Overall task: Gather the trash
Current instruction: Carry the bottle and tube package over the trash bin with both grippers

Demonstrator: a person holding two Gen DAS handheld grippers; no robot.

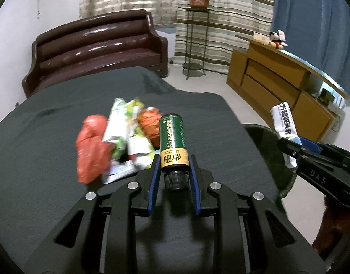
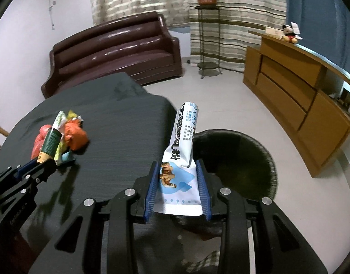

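My left gripper (image 1: pixel 174 159) is shut on a green and gold bottle (image 1: pixel 173 140), held above the dark table (image 1: pixel 49 159); it also shows in the right wrist view (image 2: pixel 49 146). My right gripper (image 2: pixel 177 166) is shut on a white milk-powder packet (image 2: pixel 183 146), held at the table's right edge beside the dark round bin (image 2: pixel 238 159). That packet also shows in the left wrist view (image 1: pixel 284 125). A pile of trash lies on the table: a red bag (image 1: pixel 90 146), green-white wrappers (image 1: pixel 127 132) and an orange bag (image 1: pixel 150 123).
A brown sofa (image 1: pixel 99 45) stands behind the table. A plant stand (image 1: pixel 196 34) stands by the striped curtains. A wooden cabinet (image 1: pixel 277 82) with a Mickey toy (image 1: pixel 276 40) stands on the right. The bin (image 1: pixel 266 146) sits on the floor right of the table.
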